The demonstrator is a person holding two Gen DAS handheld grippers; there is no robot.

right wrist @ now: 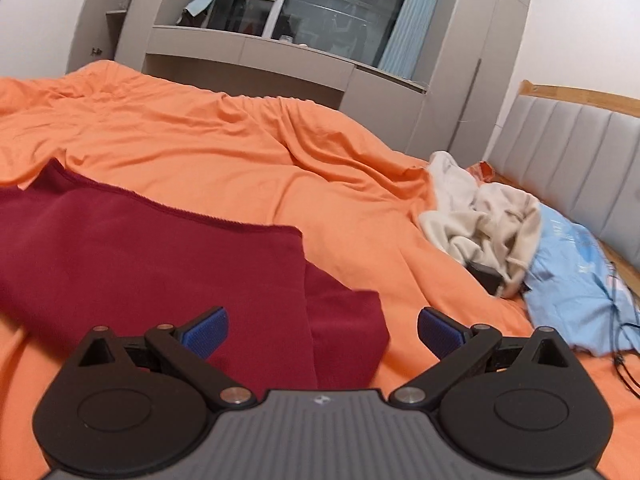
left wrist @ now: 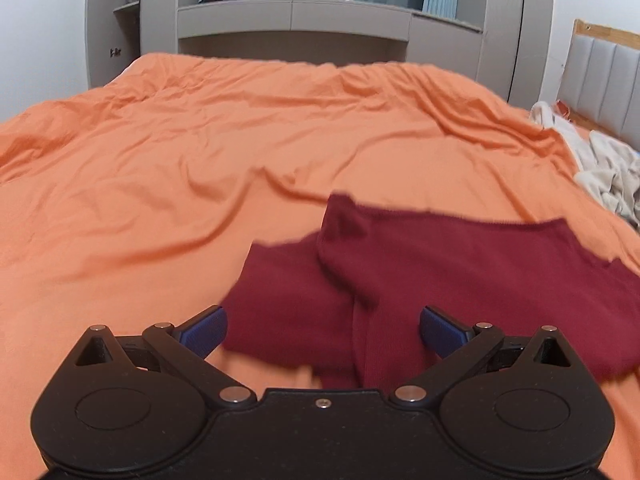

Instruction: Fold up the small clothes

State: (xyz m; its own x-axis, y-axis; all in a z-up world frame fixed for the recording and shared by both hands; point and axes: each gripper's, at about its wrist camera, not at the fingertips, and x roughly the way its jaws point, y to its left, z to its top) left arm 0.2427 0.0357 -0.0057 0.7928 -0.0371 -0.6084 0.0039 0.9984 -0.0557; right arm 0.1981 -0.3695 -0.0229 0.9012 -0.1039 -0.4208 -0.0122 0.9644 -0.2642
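Maroon knit cloth, a small garment (left wrist: 460, 280), lies spread on the orange bed cover (left wrist: 200, 160), close to the near edge of the bed and partly folded, with one layer lapped over another; in the left wrist view a flap of it sticks out toward the left, and a ribbed strip runs down toward the camera between the fingers; the left gripper (left wrist: 323, 330) hovers just above it with its blue-padded tongs spread wide and released, holding nothing; in the right wrist view the right gripper (right wrist: 322, 330) is likewise spread apart and empty, poised over the garment's right corner (right wrist: 344, 320), where a lower layer pokes out from under the top one; whether either pad touches the cloth cannot be told; toward the headboard (right wrist: 580, 140) end of the bed sits a crumpled cream-coloured heap of clothes (right wrist: 480, 220), with a light blue piece (right wrist: 576, 280) just beside it and a dark cable (right wrist: 624, 344) trailing near the edge.
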